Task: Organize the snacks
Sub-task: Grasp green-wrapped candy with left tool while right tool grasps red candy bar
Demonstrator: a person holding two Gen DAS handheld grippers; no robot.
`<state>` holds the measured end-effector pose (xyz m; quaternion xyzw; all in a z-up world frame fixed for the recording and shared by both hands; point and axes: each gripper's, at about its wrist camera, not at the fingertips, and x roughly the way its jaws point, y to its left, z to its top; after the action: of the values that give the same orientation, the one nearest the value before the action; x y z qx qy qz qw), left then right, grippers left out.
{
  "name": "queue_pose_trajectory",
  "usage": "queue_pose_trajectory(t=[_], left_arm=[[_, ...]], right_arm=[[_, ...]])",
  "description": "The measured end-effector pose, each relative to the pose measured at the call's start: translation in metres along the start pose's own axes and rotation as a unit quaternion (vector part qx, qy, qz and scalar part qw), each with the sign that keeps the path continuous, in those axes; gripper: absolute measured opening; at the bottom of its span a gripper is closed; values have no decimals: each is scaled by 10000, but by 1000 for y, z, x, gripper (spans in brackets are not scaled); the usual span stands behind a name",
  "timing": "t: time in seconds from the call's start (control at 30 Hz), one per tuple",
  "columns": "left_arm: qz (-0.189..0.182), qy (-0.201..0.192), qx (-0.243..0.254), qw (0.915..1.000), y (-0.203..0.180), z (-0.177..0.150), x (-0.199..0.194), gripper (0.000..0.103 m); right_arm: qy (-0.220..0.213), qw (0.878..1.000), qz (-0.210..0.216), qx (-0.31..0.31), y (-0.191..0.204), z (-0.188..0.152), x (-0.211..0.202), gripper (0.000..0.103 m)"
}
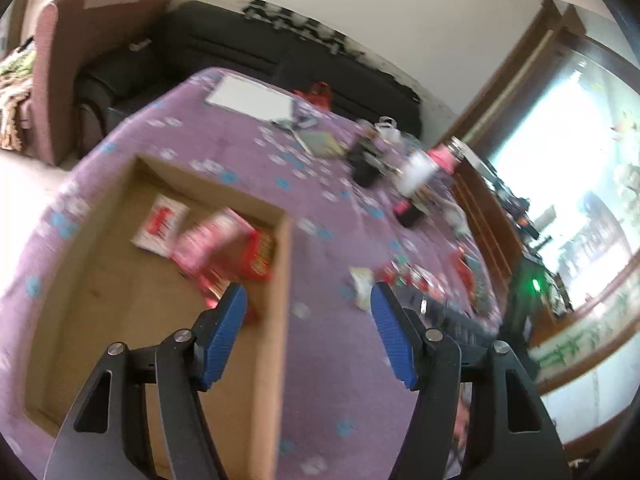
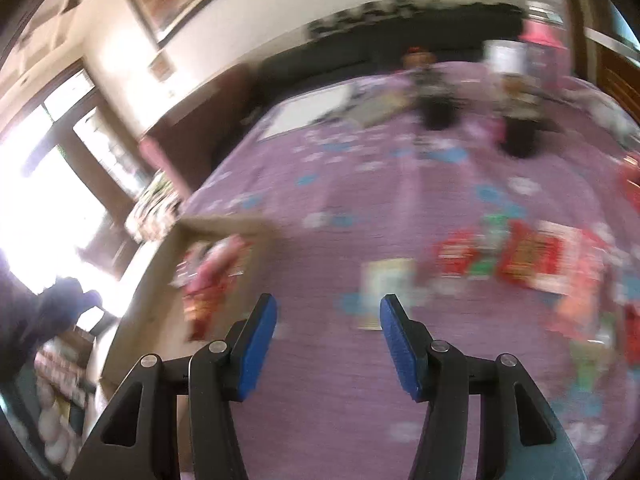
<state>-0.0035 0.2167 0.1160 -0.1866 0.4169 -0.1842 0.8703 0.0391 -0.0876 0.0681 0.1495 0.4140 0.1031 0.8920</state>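
Left tool (image 1: 306,296) hung above box (image 1: 280,320) wall, fingers apart, empty; likely just clear of drop zone. Right tool (image 2: 328,308) likewise spread, empty, over surface (image 2: 400,184), aimed toward loose snacks (image 2: 524,256), probably next pick. Box held white-red packet (image 1: 160,226) and pink-red packs (image 1: 224,248), gathered at far corner. Rest of snacks lay well apart from box. Labels too blurred to read; no brand legible.

Left gripper (image 1: 308,296): fingers (image 1: 224,336) spread wide, blue pads facing inward, nothing between them, black linkage arms angled outward. Right gripper (image 2: 328,306): fingers (image 2: 400,350) likewise parted, gap bare, pointing forward and downward.
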Motion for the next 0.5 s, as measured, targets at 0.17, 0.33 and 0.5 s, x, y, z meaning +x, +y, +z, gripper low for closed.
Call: queue_pose_trajectory(t=[0.17, 0.33, 0.5], left_arm=[[-195, 243, 10, 9995, -18, -26, 13, 64], [-169, 370, 83, 9991, -26, -41, 15, 64], [-79, 330, 69, 9994, -26, -44, 8, 64]], right_arm=[[-144, 9954, -797, 503, -71, 26, -4, 58], [29, 9913, -1214, 509, -96, 53, 24, 58], [447, 9883, -1414, 366, -97, 65, 68, 57]])
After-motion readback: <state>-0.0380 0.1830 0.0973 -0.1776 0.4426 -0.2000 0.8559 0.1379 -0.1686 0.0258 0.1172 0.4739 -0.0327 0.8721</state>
